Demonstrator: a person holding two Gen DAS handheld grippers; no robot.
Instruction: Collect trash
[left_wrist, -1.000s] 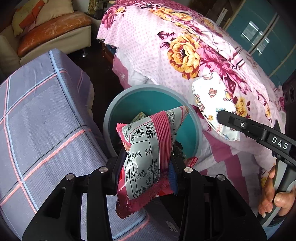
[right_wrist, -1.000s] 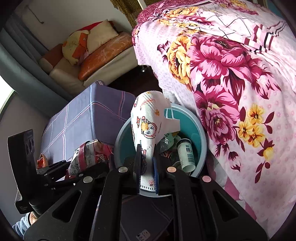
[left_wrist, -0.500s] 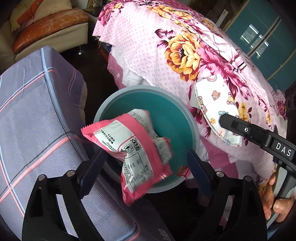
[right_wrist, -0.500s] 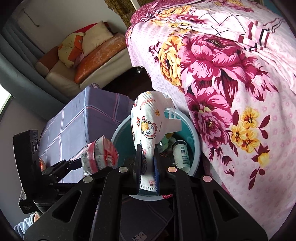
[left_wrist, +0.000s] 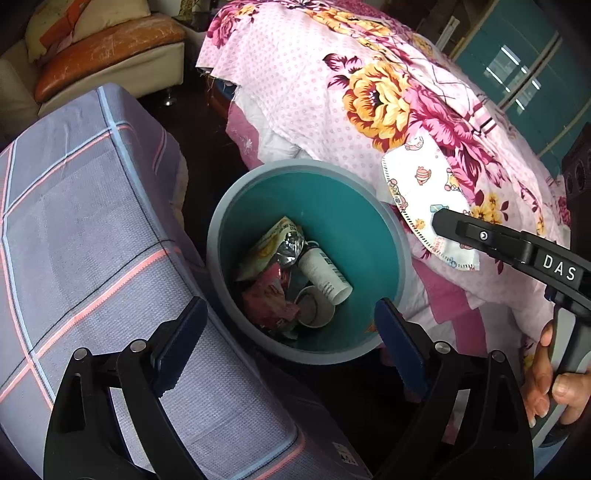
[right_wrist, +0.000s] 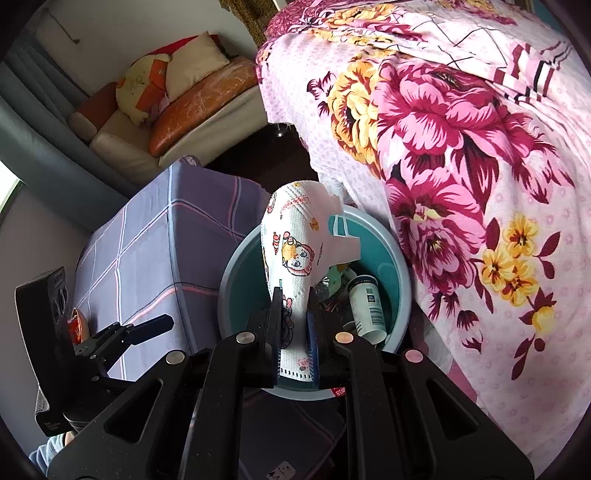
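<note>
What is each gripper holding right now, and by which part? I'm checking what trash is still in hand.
The right gripper pinches the cartoon-print face mask by its lower edge. The left gripper holds nothing; its jaws stand open above the bin.

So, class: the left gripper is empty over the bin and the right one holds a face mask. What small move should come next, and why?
Probably open the right gripper to drop the face mask. Its jaws are clamped on the mask, which seems to hang above the teal bin. The left gripper stands open and empty, and a red wrapper already lies in the bin.
</note>
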